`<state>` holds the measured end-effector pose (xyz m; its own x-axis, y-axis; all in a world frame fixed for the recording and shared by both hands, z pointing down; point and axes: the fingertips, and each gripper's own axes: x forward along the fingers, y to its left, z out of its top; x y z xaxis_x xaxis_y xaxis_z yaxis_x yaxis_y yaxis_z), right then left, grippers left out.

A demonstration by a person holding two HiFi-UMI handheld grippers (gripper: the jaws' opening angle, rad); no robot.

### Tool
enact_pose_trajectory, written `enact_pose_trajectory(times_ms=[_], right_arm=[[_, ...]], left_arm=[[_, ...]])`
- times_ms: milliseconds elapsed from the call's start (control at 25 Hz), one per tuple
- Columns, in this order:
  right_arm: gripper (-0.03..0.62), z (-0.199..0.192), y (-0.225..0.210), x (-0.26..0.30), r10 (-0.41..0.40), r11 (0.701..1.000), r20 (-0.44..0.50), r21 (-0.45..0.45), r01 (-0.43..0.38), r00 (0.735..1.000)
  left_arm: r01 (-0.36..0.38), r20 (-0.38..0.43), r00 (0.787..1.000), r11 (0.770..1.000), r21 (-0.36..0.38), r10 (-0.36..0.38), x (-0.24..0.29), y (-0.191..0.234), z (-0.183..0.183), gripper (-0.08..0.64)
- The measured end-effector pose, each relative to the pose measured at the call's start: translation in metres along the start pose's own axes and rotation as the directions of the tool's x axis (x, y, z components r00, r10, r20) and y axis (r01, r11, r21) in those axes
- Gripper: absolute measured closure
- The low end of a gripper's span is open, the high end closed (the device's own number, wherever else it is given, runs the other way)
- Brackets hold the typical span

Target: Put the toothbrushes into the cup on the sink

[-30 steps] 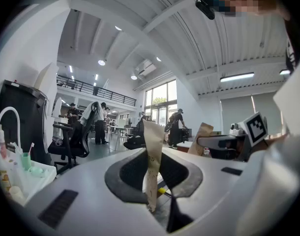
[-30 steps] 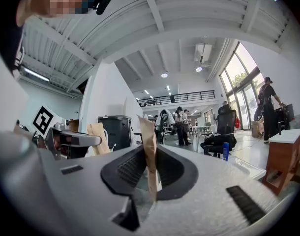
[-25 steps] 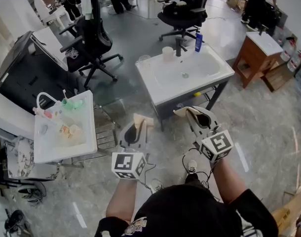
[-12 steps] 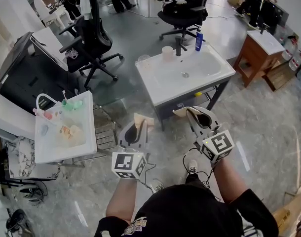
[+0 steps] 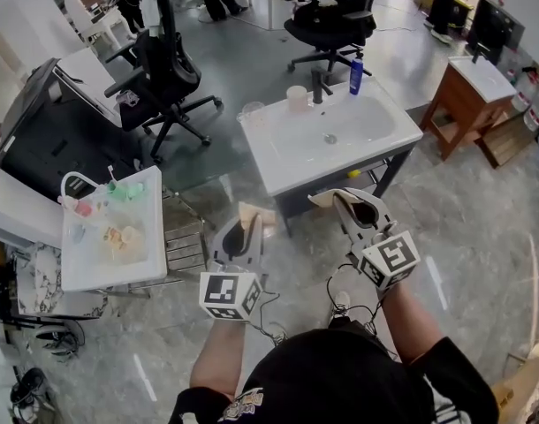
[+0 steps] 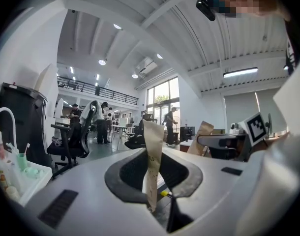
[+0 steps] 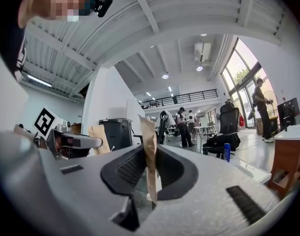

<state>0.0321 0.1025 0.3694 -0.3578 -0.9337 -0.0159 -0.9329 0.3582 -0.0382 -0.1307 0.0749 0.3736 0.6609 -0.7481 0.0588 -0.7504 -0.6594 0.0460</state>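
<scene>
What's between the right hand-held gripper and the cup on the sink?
Head view: only the white sink basin lies between the right hand-held gripper and the cup; the faucet stands beside the cup, off that line.

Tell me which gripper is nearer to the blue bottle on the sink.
Right. In the head view the right gripper sits almost below the blue bottle; the left gripper is lower and well to its left.

I see a black office chair (image 5: pixel 168 64). Below it stands a white side table (image 5: pixel 110 270) carrying pastel toiletries (image 5: pixel 119 190). Right of it are a second office chair (image 5: pixel 327 20) and a blue bottle (image 5: pixel 356 75), and farther right a wooden washstand (image 5: pixel 468 104).
</scene>
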Motion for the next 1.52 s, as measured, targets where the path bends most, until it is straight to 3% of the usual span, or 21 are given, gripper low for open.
enact_pose_trajectory(times_ms=[840, 1200, 1520], right_arm=[[0.532, -0.002, -0.124, 0.007, 0.148, 0.989, 0.000, 0.025, -0.148, 0.989], [0.532, 0.000, -0.143, 0.010, 0.142, 0.989, 0.004, 0.037, -0.142, 0.990], [0.532, 0.001, -0.145, 0.033, 0.132, 0.991, 0.006, 0.030, -0.133, 0.991]], left_arm=[[-0.140, 0.011, 0.990, 0.990, 0.013, 0.140, 0.104, -0.064, 0.007, 0.503], [-0.140, 0.000, 0.990, 0.990, 0.021, 0.140, 0.120, -0.069, 0.009, 0.503], [-0.136, 0.004, 0.991, 0.991, 0.017, 0.136, 0.132, -0.047, 0.009, 0.503]])
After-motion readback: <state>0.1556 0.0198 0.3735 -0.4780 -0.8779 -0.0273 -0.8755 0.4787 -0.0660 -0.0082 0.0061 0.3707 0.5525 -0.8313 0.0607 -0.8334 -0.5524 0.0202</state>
